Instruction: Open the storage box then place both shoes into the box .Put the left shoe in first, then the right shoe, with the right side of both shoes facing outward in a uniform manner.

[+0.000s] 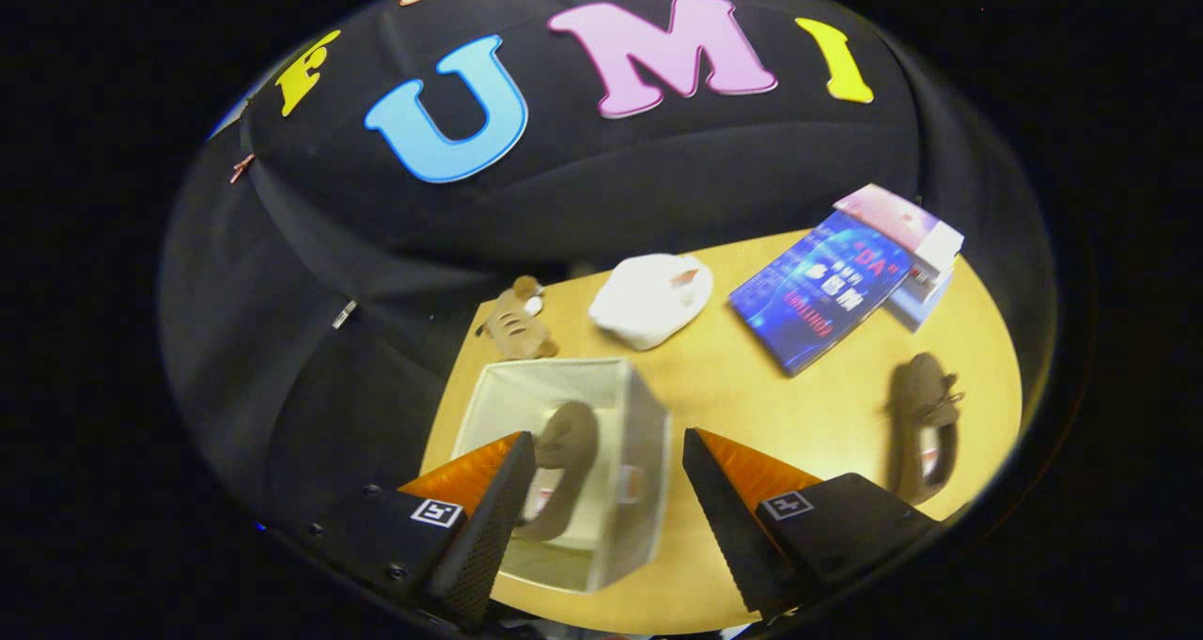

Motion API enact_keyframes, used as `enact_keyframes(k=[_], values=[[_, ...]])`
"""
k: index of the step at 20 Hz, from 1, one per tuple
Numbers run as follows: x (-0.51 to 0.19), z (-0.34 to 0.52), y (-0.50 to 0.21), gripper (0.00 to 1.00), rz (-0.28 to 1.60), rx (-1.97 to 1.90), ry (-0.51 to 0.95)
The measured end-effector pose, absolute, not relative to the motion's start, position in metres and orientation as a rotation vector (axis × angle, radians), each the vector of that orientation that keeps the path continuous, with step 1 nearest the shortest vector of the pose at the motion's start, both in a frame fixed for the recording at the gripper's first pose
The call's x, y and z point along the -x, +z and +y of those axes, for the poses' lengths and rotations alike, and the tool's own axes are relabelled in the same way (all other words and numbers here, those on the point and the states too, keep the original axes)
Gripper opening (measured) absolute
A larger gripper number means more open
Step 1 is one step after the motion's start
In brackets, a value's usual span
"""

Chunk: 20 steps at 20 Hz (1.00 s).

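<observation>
Gripper (609,452) above the near end of the pale yellow wooden desk (752,405), looking down. Fingers spread wide apart, gripping nothing; gap between them sits over the near right wall of the box.

Open-topped off-white fabric storage box (637,433), square, soft-walled, stands on the desk directly ahead of and partly between the fingers. No lid on it.

One brown suede shoe (569,461) lies inside the box, toe pointing away from the gripper, heel end near the left finger, which overlaps it in the view. Pale lining shows at its opening. Whether it is the left or right shoe cannot be told.

Second brown suede shoe (926,424), laces visible, lies on the bare desk well apart from the box, out beyond the right finger. Toe also points away.

Beyond the box, near the desk's far edge:
- small brown and tan plush toy (515,325), just past the box's far left corner.
- crumpled white cloth or bag (650,300), to the right of the toy.
- blue glossy book (820,292), lying flat, partly overlapping a white and pink box (916,231) behind it.

Slight motion blur overall.
</observation>
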<state>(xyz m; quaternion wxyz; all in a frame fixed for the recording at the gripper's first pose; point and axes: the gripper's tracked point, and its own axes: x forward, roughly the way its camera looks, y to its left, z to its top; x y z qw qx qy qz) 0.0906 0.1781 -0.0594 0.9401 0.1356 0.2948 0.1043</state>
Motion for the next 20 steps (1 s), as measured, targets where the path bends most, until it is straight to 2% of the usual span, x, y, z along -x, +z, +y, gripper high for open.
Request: enact_keyframes(k=[5, 10, 15, 20], values=[[-0.083, 0.03, -0.075, 0.98, 0.604, -0.258, 0.063], [-0.063, -0.09, -0.122, 0.98, 0.675, -0.269, -0.051], [-0.055, -0.148, -0.176, 0.99, 0.751, -0.244, -0.08], [-0.062, -0.162, -0.227, 0.99, 0.812, -0.163, -0.046]])
